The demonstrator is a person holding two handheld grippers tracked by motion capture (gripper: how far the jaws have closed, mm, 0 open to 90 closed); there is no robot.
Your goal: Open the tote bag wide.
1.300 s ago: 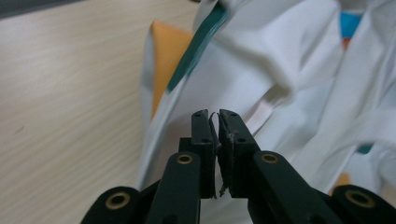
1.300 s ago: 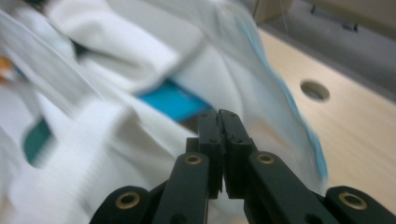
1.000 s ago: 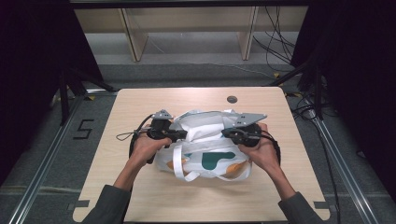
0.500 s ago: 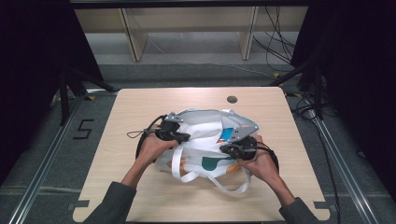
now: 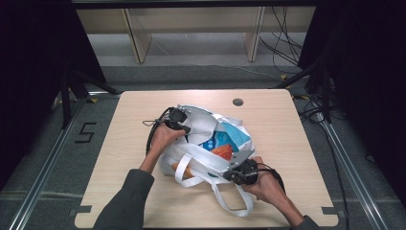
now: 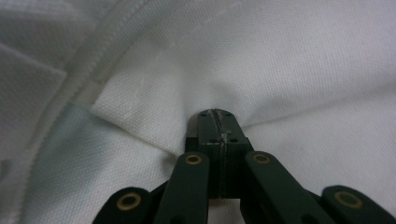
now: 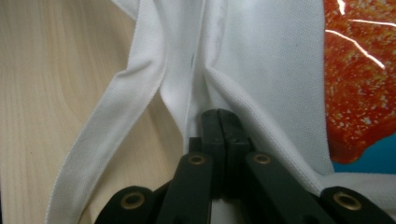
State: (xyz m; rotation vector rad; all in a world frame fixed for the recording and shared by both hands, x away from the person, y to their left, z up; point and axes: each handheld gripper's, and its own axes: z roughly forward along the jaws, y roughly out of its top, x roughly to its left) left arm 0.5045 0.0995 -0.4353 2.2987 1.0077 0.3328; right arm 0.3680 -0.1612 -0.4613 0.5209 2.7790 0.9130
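Two claws grip one white cloth bag (image 5: 201, 158) that lies near the middle of the counter (image 5: 287, 143). No brand or label can be read on the bag or on what is inside it; the single legible mark is a dark figure 5 (image 5: 85, 132) on the grey floor (image 5: 43, 158) left of the counter.

The bag is woven white fabric with stitched seams and long white strap handles (image 5: 234, 203), one of which loops out over the wood toward the person's side. Its mouth is pulled open, and inside show a blue packet (image 5: 225, 139) and an orange, speckled glossy packet (image 5: 221, 152); in the right gripper view the orange one sits just beside the white cloth.

The left claw (image 5: 184, 128) is at the far-left rim of the bag, its jaws pressed fully together with a fold of white fabric pinched at their tips, as the left gripper view shows (image 6: 217, 135). The right claw (image 5: 229, 175) is at the near-right rim, jaws likewise closed tight on the cloth next to a strap (image 7: 218, 130).

The counter is pale wood with rounded corners and a small dark round disc (image 5: 238, 102) near its far edge. Beyond it stand light wooden shelf legs (image 5: 139, 33), with black cables (image 5: 282, 43) trailing across the floor.
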